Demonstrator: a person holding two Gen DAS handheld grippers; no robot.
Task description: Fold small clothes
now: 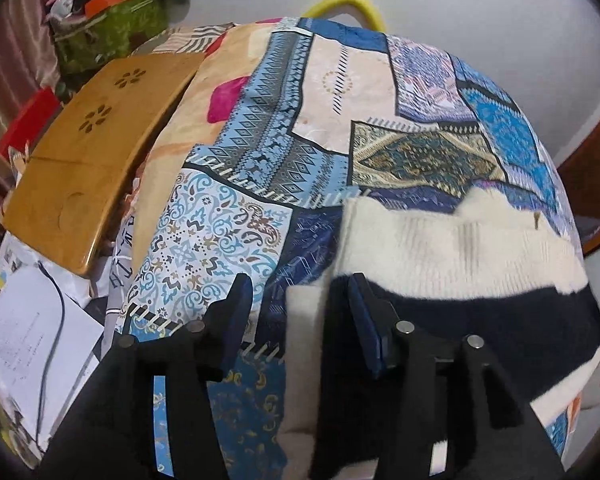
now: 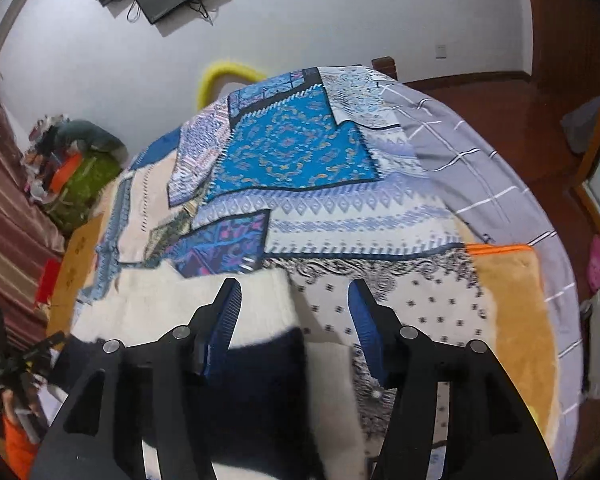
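Standing half open, both jaws grip nothing above the cream-and-navy sweater (image 1: 452, 256).

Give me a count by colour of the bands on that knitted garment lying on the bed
Going by the left wrist view of the knitted garment:
Cream bands: 2
Dark navy bands: 1
Total: 3 bands visible; the rest is hidden behind the grippers.

sweater (image 1: 452, 248): cream with a navy band
bedspread (image 1: 260, 128): blue, beige and teal patchwork of paisley and diamonds
board (image 1: 88, 152), left of frame: golden brown, flower cut-outs
sheet (image 2: 460, 148), upper right: grey, white checks
pads (image 2: 364, 320): blue
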